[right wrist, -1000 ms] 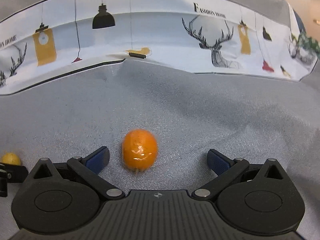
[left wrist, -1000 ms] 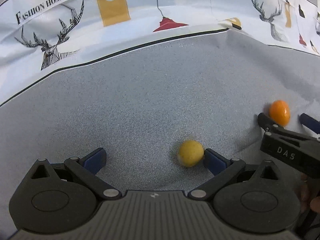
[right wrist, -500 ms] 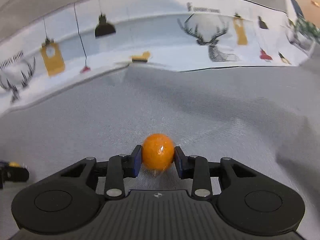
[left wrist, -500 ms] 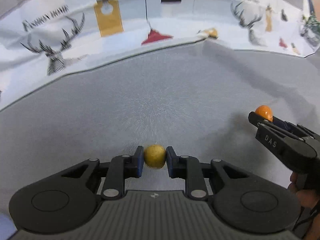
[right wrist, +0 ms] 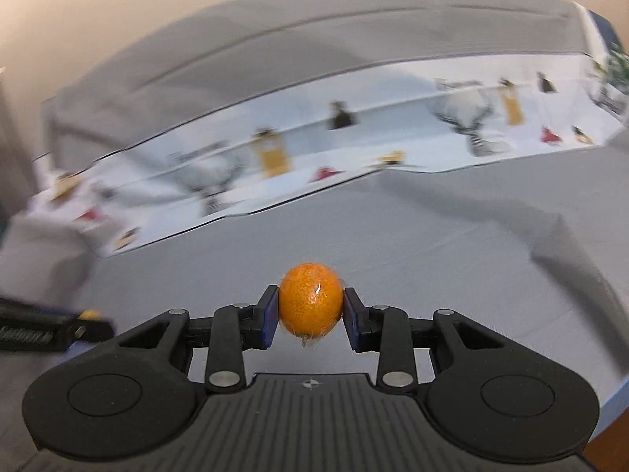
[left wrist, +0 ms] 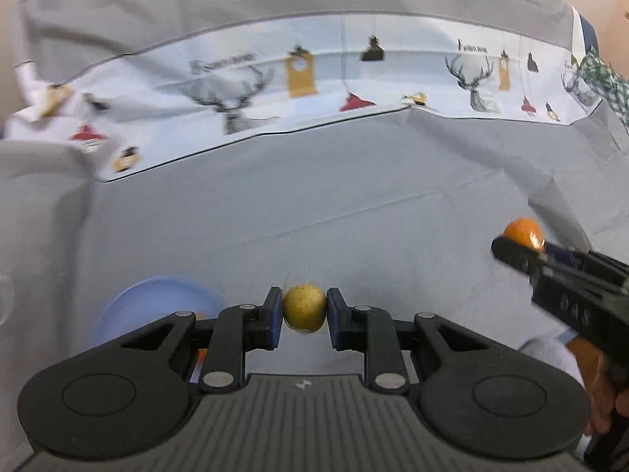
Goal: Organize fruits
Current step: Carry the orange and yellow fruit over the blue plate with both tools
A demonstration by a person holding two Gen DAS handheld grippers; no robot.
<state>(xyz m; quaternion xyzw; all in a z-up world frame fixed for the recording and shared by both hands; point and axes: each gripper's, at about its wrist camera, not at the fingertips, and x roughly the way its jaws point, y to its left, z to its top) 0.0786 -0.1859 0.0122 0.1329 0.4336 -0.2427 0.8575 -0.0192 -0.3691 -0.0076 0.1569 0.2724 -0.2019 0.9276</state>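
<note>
Grey cloth (left wrist: 314,204) covers the table, a deer-print sheet (left wrist: 314,78) at 12 o'clock. Left gripper (left wrist: 304,312) clamps a yellow fruit (left wrist: 304,312) above it; right gripper (right wrist: 310,305) clamps an orange (right wrist: 310,305). A blue bowl (left wrist: 157,295) sits at 9 o'clock of the left gripper.

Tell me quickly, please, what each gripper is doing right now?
Left gripper: closed on the small round yellow fruit.
Right gripper: closed on the round orange mandarin.
</note>
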